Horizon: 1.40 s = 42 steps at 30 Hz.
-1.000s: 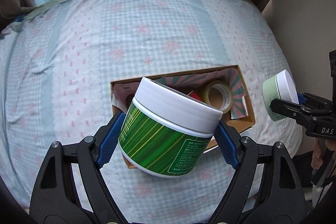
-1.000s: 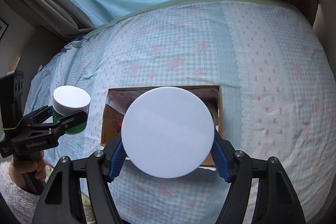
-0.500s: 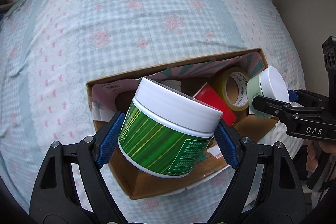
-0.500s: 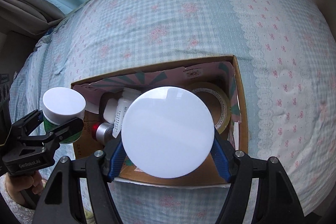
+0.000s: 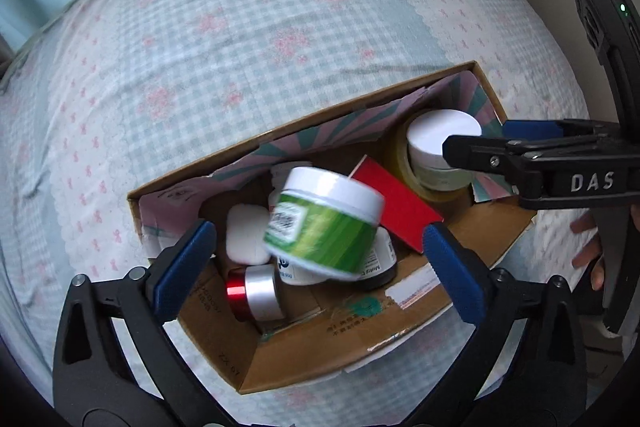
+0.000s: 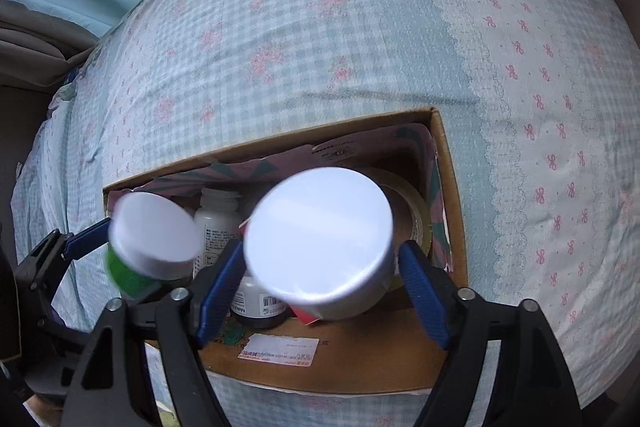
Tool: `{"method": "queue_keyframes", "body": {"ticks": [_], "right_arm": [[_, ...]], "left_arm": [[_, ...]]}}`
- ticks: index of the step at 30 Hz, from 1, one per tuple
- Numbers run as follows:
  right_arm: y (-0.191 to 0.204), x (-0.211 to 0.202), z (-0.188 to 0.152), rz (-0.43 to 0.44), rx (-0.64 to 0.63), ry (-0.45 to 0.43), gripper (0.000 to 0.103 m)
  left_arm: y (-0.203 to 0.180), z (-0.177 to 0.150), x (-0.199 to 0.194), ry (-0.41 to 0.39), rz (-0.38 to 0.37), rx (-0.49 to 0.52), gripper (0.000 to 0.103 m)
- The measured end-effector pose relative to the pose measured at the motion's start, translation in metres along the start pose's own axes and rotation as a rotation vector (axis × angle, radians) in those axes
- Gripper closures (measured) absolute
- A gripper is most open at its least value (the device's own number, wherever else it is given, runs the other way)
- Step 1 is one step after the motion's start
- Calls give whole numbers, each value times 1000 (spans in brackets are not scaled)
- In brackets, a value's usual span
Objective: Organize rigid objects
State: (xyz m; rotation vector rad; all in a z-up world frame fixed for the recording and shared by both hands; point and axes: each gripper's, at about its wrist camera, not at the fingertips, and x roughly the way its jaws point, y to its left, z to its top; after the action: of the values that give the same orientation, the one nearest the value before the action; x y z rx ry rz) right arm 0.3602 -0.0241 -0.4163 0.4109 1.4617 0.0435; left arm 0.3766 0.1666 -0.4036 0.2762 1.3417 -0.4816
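Cardboard box (image 5: 360,355), open-topped, lying on a bed (image 5: 240,27) covered in pale blue checked cloth with pink flowers; inner walls lined with pink and teal patterned paper. Left claw (image 5: 316,255): blue pads spread wide, holding nothing; the green jar (image 5: 324,223) with white lid sits tilted and motion-blurred in the gap between them, touching neither pad, over the box's left-middle contents. Right claw (image 6: 322,275): in its own wrist view the pads stand apart on either side of the pale jar (image 6: 320,239), whose broad white lid faces the camera; whether either pad touches the jar cannot be told. In the left wrist view the same pale jar (image 5: 440,147) sits at the box's right end, within the ring of a tape roll (image 5: 400,163), with the tip of the right claw (image 5: 472,151) just at its side. Other contents, left wrist view: red box (image 5: 400,211) lying beside the tape roll; white rounded case (image 5: 246,235) near the left wall; small red and silver can (image 5: 254,291) on its side towards the near wall; a white bottle (image 5: 380,259) with a printed label partly under the green jar. Right wrist view adds an upright white bottle (image 6: 218,223) by the far wall.
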Motion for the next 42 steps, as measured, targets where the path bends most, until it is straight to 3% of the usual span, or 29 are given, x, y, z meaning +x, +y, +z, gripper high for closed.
{"method": "queue_keyframes", "body": {"ticks": [2, 14, 21, 25, 27, 31, 36, 42], "right_arm": [[-1, -8, 0, 0, 5, -26, 0], [-9, -51, -34, -4, 19, -81, 0], [-1, -70, -48, 22, -8, -102, 0], [-1, -90, -56, 50, -18, -121, 0], [-2, -105, -59, 70, -28, -122, 0], [4, -157, -71, 32, -97, -183, 0], [13, -243, -94, -31, -196, -326, 0], [14, -340, -132, -79, -264, -519, 0]], "left_arm": [[-1, -4, -6, -5, 14, -1, 0], [-11, -31, -51, -71, 26, -54, 0], [-19, -41, -77, -105, 68, -75, 0], [-27, -44, -106, -142, 135, -82, 0], [-31, -46, -130, -176, 146, -107, 0], [-49, -55, -189, -270, 184, -152, 0], [-88, -72, -272, -430, 254, -185, 0], [-134, -93, -354, -639, 286, -229, 0]]}}
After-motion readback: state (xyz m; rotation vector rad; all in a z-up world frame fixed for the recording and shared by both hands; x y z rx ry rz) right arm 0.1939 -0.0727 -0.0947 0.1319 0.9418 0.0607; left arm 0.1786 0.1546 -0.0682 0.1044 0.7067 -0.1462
